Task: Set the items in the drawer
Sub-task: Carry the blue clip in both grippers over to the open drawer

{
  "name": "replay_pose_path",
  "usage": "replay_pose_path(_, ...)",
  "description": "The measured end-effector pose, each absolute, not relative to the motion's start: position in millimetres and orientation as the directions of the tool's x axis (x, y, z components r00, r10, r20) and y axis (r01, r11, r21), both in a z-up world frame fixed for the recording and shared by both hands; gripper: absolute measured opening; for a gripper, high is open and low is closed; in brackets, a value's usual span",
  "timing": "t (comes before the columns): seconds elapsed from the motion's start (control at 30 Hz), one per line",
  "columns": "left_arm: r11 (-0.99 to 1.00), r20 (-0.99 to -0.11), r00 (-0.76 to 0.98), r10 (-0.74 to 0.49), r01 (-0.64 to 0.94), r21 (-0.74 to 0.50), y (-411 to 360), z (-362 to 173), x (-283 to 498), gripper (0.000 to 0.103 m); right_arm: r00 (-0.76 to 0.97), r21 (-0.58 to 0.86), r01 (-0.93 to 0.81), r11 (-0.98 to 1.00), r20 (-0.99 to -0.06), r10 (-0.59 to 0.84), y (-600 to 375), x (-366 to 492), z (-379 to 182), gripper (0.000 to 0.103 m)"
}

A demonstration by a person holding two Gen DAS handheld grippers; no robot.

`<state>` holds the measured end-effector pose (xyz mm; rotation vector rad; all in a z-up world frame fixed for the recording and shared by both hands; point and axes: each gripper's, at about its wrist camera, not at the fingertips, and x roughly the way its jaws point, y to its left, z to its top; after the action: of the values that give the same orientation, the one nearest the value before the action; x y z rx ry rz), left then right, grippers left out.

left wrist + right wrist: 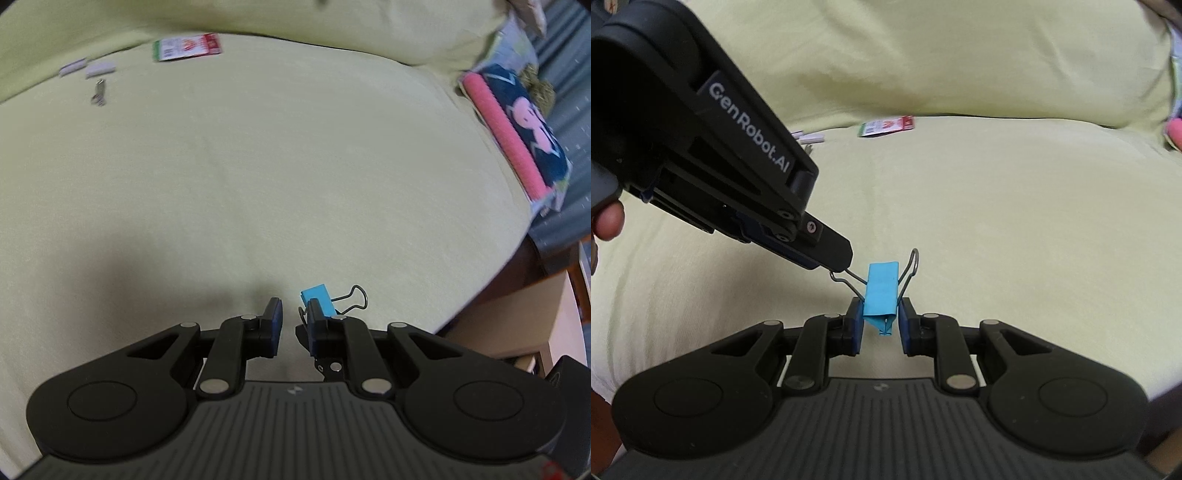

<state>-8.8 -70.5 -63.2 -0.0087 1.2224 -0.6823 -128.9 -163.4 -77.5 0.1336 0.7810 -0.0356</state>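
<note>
A blue binder clip with wire handles sits upright between the pads of my right gripper, which is shut on it above the yellow-green sheet. In the right wrist view my left gripper reaches in from the upper left, and its fingertips touch one wire handle. In the left wrist view my left gripper stands narrowly open. That same handle lies against the inside of its right finger, and the binder clip shows just beyond that finger. No drawer is visible in either view.
A red and green packet, two small white pieces and a small metal item lie far back on the sheet. A pink and dark blue cushion sits at the right edge. Brown furniture stands below it. A person's finger shows at left.
</note>
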Motion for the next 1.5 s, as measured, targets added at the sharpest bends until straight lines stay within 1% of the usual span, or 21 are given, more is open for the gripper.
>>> replay_pose_path(0.17,0.752,-0.832,0.163,-0.531,0.544,-0.373,-81,-41,-32,0.015,0.699,0.092,0.156,0.984,-0.713,-0.044,-170,-148,-68,0.017)
replay_pose_path(0.57,0.637,-0.804,0.105,-0.585,0.674,-0.375,-110,-13,-84,0.015,0.719,0.079,0.317,0.945,-0.670,-0.185,-182,-194,-29,0.017)
replay_pose_path(0.67,0.601,-0.801,0.081,-0.593,0.706,-0.374,-123,-8,-100,0.015,0.717,0.077,0.356,0.931,-0.662,-0.220,-197,-234,-12,0.017)
replay_pose_path(0.83,0.520,-0.790,0.027,-0.613,0.766,-0.378,-146,1,-133,0.015,0.706,0.087,0.443,0.892,-0.647,-0.287,-222,-296,-20,0.017)
replay_pose_path(1.1,0.341,-0.776,-0.099,-0.622,0.859,-0.383,-190,11,-205,0.015,0.656,0.092,0.595,0.798,-0.629,-0.417,-260,-363,-20,0.017)
replay_pose_path(1.3,0.200,-0.774,-0.205,-0.600,0.897,-0.393,-215,11,-270,0.015,0.588,0.095,0.704,0.704,-0.633,-0.504,-281,-413,-20,0.017)
replay_pose_path(1.5,0.107,-0.783,-0.278,-0.557,0.911,-0.399,-231,3,-321,0.017,0.522,0.111,0.782,0.613,-0.654,-0.547,-279,-468,-30,0.017)
